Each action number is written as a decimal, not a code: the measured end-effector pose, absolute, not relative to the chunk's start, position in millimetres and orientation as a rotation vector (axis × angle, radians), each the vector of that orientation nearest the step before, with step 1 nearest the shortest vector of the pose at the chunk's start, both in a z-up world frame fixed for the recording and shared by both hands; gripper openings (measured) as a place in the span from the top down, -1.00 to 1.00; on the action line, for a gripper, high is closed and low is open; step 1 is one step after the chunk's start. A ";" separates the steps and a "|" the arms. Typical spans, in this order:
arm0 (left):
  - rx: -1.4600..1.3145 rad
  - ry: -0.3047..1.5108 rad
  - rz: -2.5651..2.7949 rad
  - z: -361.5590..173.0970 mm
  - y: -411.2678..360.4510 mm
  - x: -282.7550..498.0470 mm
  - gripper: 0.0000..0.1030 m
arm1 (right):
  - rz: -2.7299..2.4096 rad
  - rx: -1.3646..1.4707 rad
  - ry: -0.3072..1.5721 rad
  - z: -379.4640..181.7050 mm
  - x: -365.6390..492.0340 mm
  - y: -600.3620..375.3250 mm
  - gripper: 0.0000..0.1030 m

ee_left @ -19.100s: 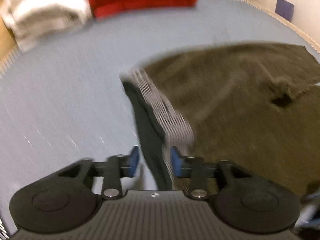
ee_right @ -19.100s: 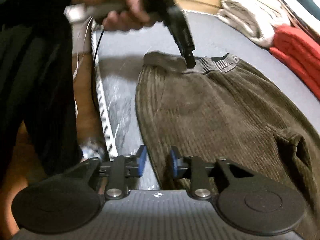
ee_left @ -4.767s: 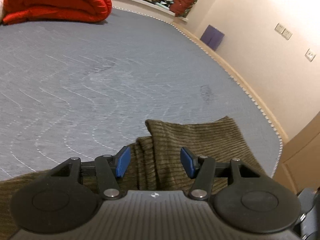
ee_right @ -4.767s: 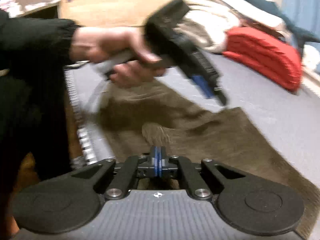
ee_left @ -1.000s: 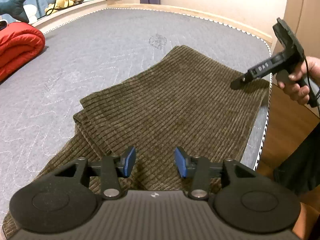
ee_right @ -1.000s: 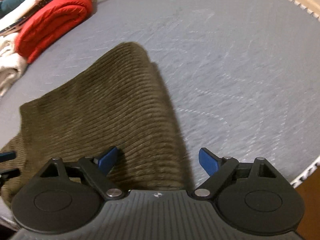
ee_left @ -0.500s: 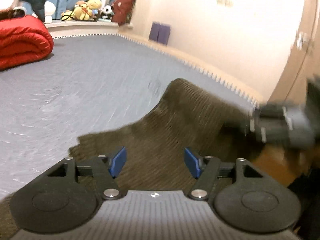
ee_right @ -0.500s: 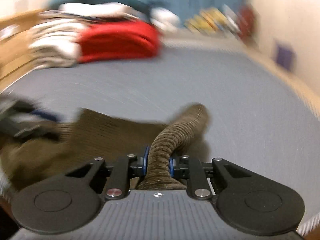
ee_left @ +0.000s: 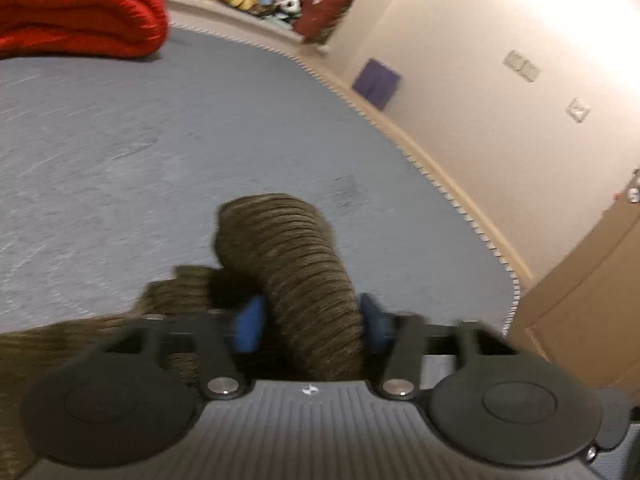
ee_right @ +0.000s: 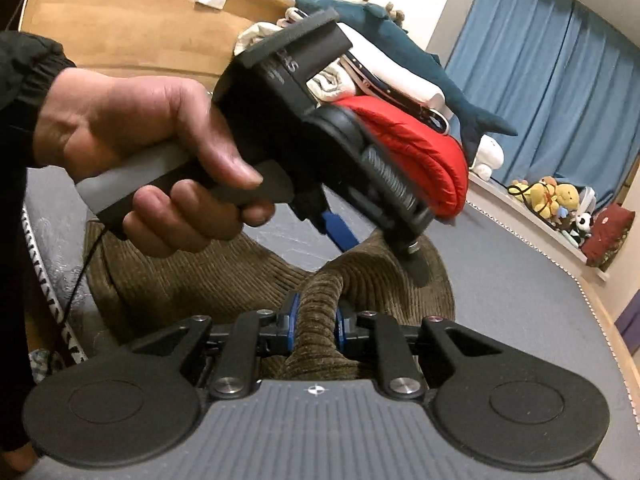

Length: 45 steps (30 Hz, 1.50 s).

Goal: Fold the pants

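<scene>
The brown corduroy pants [ee_left: 292, 256] lie on the grey mattress [ee_left: 120, 152]. In the left wrist view a thick raised fold of them fills the space between the blue pads of my left gripper [ee_left: 310, 322], whose jaws stand fairly wide around it. In the right wrist view my right gripper [ee_right: 316, 326] is shut on a bunched ridge of the pants [ee_right: 316, 300], lifted off the mattress. The left gripper [ee_right: 376, 244], held in a hand, hangs just above and in front of it over the same fold.
A folded red quilt [ee_left: 76, 12] lies at the mattress's far end, with white bedding and a blue shark plush [ee_right: 404, 52] stacked on it. Plush toys [ee_right: 552, 196] line a ledge by blue curtains. The mattress edge [ee_left: 452, 196] runs along the wall on the right.
Both grippers have come together over one end of the pants. The right stays shut on its ridge of cloth, and the left jaws now stand around a raised fold.
</scene>
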State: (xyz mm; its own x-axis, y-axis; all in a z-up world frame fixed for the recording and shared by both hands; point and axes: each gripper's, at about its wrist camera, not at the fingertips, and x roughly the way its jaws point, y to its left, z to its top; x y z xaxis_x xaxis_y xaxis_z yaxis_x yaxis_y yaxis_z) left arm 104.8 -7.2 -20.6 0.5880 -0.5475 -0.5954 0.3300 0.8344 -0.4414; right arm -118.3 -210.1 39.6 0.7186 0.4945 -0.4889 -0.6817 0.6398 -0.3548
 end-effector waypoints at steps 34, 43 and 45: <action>-0.537 0.971 0.026 -43.2 309.2 20.0 -0.89 | 0.694 0.429 1.124 -38.6 73.6 -199.5 -0.68; -0.529 1.098 -0.112 -85.4 280.5 44.7 -0.90 | 0.764 0.436 1.182 -52.4 84.2 -173.1 -0.79; -0.503 1.102 -0.135 -88.2 272.8 47.6 -0.90 | 0.774 0.407 1.204 -59.9 82.1 -160.5 -0.79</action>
